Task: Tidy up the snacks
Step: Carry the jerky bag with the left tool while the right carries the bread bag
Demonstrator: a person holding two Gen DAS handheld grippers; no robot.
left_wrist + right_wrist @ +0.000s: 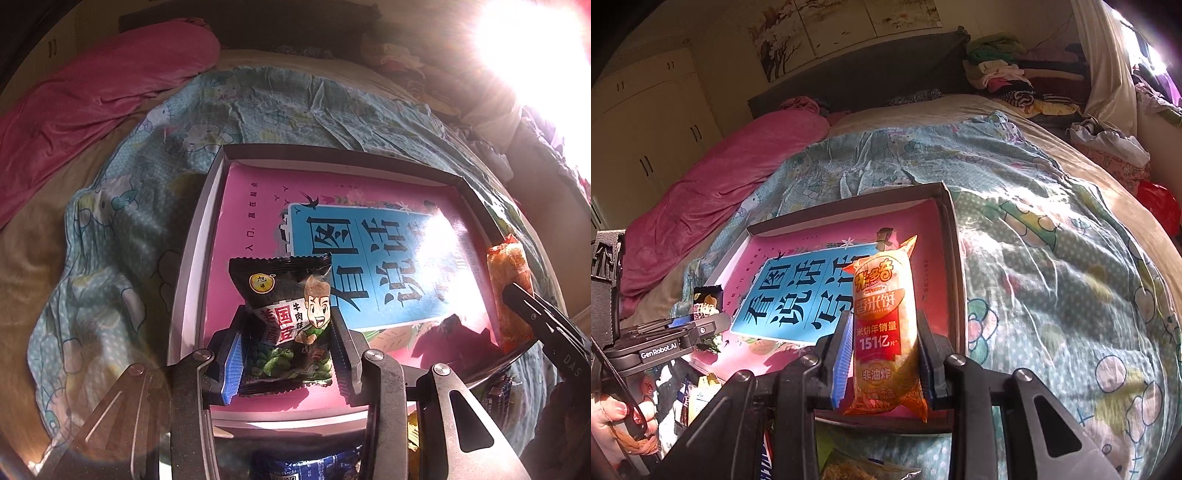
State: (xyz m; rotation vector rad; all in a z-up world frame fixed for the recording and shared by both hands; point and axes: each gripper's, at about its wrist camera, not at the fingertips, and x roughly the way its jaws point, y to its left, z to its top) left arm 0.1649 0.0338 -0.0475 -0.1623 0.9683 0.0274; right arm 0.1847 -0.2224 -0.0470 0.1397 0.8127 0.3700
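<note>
In the left wrist view, the left gripper [286, 354] at lower centre clamps a black pea snack packet [286, 314] between its blue pads, held over the near left corner of the shallow box [199, 266], whose pink and blue printed floor fills mid-frame. At the right edge the right gripper [517, 295] shows only as one black finger against an orange rice cracker packet [509, 291]; glare hides the upper right. The right wrist view adds what that view lacks: the left gripper [698, 325] and a hand [624, 417] at lower left, then the right gripper [882, 365] clenched on the rice cracker packet [886, 325] over the box's [955, 266] right side, and the patterned quilt [1052, 258] to the right.
</note>
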